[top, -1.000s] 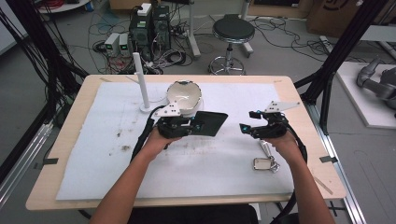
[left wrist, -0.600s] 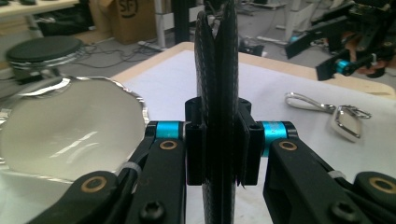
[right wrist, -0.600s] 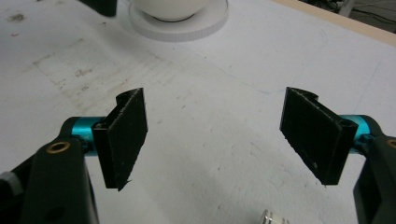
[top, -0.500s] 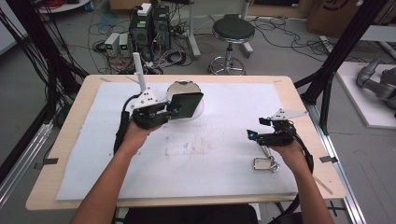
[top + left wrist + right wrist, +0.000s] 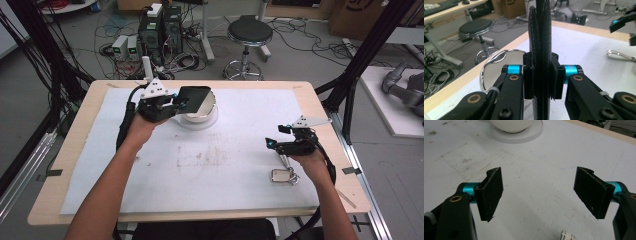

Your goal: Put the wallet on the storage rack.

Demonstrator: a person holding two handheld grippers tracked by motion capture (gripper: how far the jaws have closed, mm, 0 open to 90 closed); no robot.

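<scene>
My left gripper (image 5: 179, 103) is shut on a flat black stitched wallet (image 5: 195, 97) and holds it in the air at the far left, over a round shiny dish on a white base (image 5: 202, 119). In the left gripper view the wallet (image 5: 541, 37) stands edge-on between the pads, with the dish (image 5: 496, 68) behind it. My right gripper (image 5: 281, 144) hovers low at the right, open and with nothing between its pads (image 5: 491, 192). A small metal clip (image 5: 283, 175) lies on the white mat just in front of it.
A white mat (image 5: 225, 170) covers the wooden table (image 5: 75, 150). A thin white post (image 5: 146, 67) stands at the far left edge, just behind my left hand. A stool (image 5: 248, 35), computers and cables sit on the floor beyond the table.
My left gripper has lifted the black wallet from the middle of the mat and carried it left and away, to over the round dish. The right gripper has hardly moved.
</scene>
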